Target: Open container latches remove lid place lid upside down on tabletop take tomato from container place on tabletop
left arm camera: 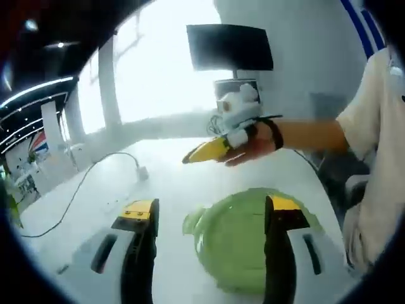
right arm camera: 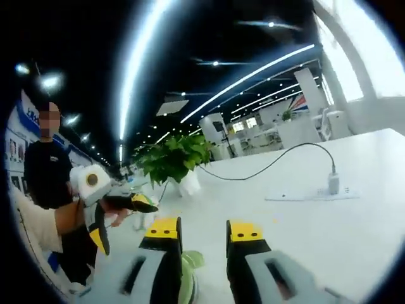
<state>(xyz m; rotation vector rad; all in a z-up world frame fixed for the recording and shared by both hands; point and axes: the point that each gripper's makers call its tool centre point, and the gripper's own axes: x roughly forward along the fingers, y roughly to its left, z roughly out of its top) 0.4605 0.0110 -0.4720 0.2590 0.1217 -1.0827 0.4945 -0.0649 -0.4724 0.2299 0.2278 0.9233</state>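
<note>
Over the white tabletop (left arm camera: 171, 190) and green lid (left arm camera: 237, 244), both tools (left arm camera: 212, 218) (right arm camera: 204, 237) hang released, under ceiling strip lights (right arm camera: 142, 57).

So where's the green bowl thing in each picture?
Left gripper view: the green container sits low and right of middle on the white table, partly behind one jaw of the left gripper.
Right gripper view: a sliver of the green container peeks out at the bottom edge, between the jaws of the right gripper.
Shared landmark: the cable lying across the table.
</note>
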